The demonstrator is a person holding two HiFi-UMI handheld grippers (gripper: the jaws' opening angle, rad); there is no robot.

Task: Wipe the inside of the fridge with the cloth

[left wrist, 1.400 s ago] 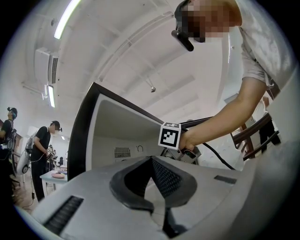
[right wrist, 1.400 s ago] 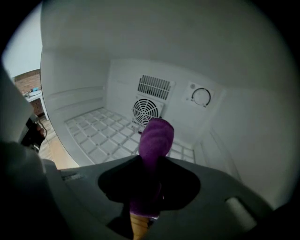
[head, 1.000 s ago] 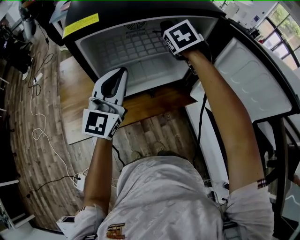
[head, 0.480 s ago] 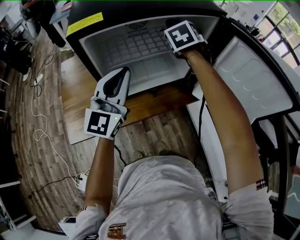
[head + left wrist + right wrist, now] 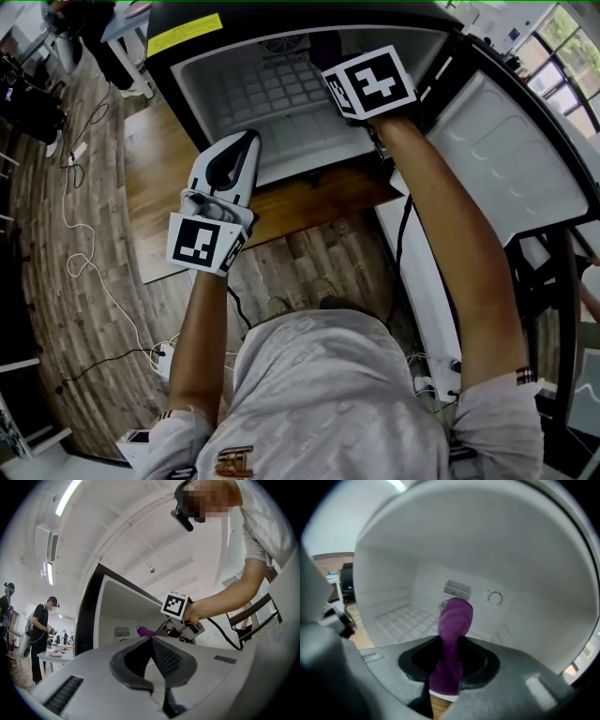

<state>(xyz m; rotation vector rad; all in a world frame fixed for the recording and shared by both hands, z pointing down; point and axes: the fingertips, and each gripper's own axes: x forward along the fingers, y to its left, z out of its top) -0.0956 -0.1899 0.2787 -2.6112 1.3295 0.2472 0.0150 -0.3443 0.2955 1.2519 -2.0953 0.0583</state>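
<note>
The small fridge (image 5: 272, 94) stands open, its white interior showing a grid-patterned floor. My right gripper (image 5: 450, 660) is inside the opening at the right, shut on a purple cloth (image 5: 453, 634) that sticks out past the jaws toward the back wall. In the head view its marker cube hides the jaws, and only a bit of the cloth (image 5: 324, 45) shows. My left gripper (image 5: 246, 142) hangs just outside the fridge's front edge, with its jaws shut and empty. The left gripper view shows the same left gripper (image 5: 151, 641), with the right gripper (image 5: 165, 631) and cloth (image 5: 146, 631) beyond it.
The fridge door (image 5: 506, 159) stands open to the right. The fridge rests on a wooden board (image 5: 291, 211) over a plank floor with cables (image 5: 75, 253). A vent (image 5: 458, 590) and a round dial (image 5: 494, 598) sit on the back wall. People stand at far left (image 5: 40, 634).
My right gripper has pulled back a little toward the fridge's front and risen nearer the head camera, still gripping the cloth. The left gripper has stayed put.
</note>
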